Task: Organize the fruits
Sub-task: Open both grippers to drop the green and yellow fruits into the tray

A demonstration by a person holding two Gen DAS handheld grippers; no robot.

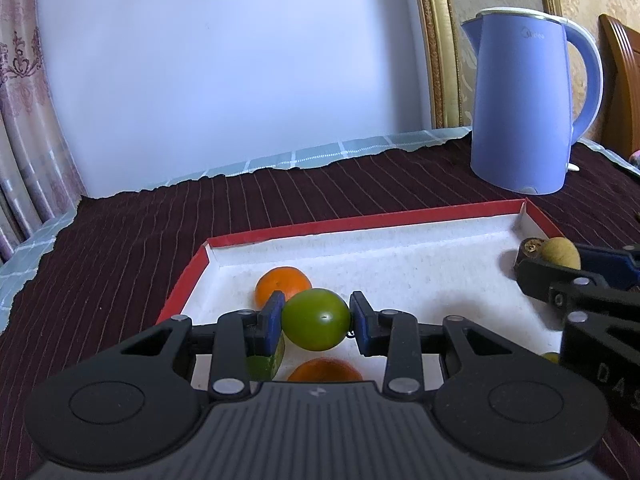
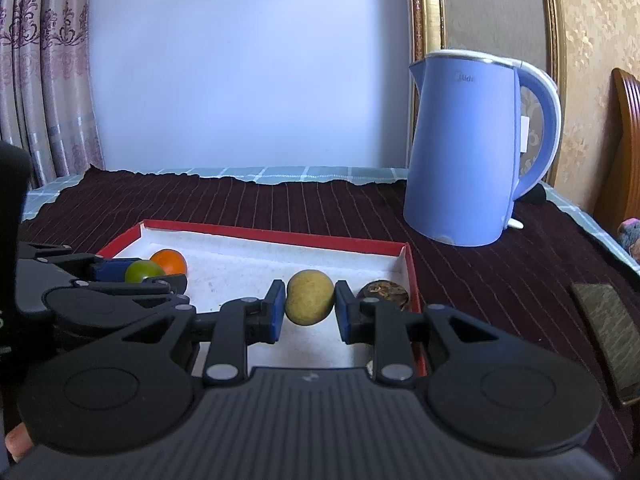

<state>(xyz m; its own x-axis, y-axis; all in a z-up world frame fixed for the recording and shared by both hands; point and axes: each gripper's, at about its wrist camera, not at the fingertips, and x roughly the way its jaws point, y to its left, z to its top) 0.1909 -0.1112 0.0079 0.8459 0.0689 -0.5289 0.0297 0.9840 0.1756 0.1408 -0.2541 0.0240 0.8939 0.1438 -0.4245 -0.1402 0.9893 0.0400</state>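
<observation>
The left gripper [image 1: 316, 320] has its blue pads clamped on either side of a green round fruit [image 1: 316, 319], which hangs clear above the floor of the tray [image 1: 400, 256]. The right gripper [image 2: 310, 300] is likewise clamped, its pads pressing a yellowish round fruit [image 2: 310, 297] between them, also lifted over the tray.

Behind the left gripper's fruit an orange fruit [image 1: 282, 282] lies on the white tray floor near the far left corner. A second orange fruit [image 1: 324, 370] lies below the gripper, partly hidden by its body, and a green-and-yellow piece [image 1: 266, 362] sits just beside it under the left finger. A dark brown round item [image 2: 382, 292] rests in the tray's right end, against the red wall, just beside the right gripper's right finger.

The tray, white inside with a red rim, stands on a dark striped cloth [image 2: 280, 204]. A blue electric kettle [image 2: 464, 148] stands upright on the cloth beyond the tray's right end, apart from it. A fingertip [image 2: 16, 442] shows at the lower left edge of the right wrist view.
</observation>
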